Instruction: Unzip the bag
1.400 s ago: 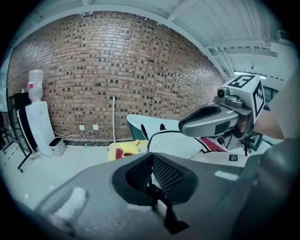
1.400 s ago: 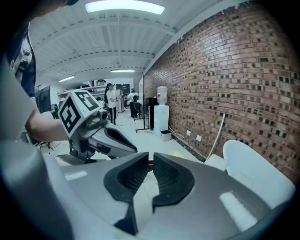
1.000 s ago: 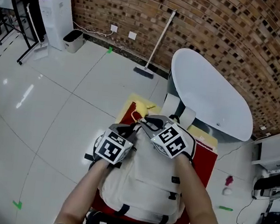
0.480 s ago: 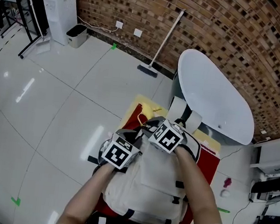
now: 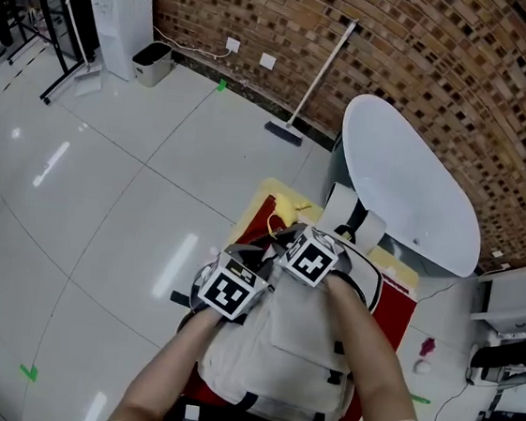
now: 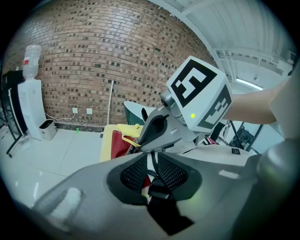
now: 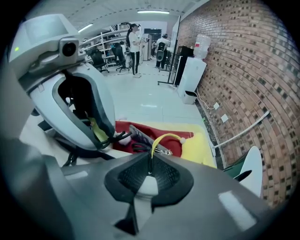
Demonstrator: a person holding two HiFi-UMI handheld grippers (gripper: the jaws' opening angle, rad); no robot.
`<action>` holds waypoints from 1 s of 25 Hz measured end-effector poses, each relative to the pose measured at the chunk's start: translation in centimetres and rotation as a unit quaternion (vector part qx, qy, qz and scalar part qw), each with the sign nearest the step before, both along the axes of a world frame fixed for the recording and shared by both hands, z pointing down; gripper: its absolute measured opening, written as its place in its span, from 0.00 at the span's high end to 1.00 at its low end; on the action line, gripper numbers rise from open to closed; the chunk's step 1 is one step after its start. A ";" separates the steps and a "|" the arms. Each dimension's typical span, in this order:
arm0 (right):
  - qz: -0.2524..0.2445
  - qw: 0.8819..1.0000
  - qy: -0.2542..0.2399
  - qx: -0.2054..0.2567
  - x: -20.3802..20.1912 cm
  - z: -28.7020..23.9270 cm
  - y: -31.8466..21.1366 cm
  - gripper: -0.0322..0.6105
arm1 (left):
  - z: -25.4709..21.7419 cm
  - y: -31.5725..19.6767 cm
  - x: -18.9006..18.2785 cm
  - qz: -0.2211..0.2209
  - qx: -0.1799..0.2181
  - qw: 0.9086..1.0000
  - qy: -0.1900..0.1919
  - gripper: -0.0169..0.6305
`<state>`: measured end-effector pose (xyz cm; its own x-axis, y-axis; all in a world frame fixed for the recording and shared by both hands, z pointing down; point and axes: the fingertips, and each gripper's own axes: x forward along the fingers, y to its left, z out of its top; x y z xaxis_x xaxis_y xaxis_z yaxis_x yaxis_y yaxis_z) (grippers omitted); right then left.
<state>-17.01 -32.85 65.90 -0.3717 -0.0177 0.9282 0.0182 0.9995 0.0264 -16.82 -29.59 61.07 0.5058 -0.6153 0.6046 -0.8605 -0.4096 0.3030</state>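
Cream backpack (image 5: 294,350) lying flat on a red-covered top (image 5: 395,310), upper end pointing away toward the brick wall (image 5: 433,45). Both grippers down at that upper end, just beside each other. Left gripper (image 6: 151,165) roughly half closed, pads pinching a black strap (image 6: 158,186) of the bag, webbing pressed in tight between them. Right gripper (image 7: 149,165) tipped steeply down, jaws just been closing and nearly together, nipping the thin yellow pull cord (image 7: 162,138) right at the tips. Rest of the cord looping out past them to a small metal end. Zip itself hard to judge from the head view, so no call on open or closed. Yellow cloth (image 5: 280,200) poking out beyond the bag, white rounded tub (image 5: 407,188) just behind it, broom (image 5: 322,70) leaning on the wall further back.
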 end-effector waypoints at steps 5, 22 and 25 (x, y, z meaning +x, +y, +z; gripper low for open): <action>0.080 0.993 -0.085 -0.007 0.3 -3.5 -2.7 0.91 | 0.2 -0.1 0.1 0.005 -0.002 1.000 -0.002 0.86; 0.207 0.945 -0.239 -0.078 1.9 -8.2 -4.1 0.91 | -0.3 -4.5 3.5 0.087 0.001 0.993 -0.083 0.88; 0.237 0.935 -0.252 -0.078 3.1 -8.2 -5.1 0.91 | -0.4 -4.4 3.7 0.083 0.004 0.993 -0.088 0.90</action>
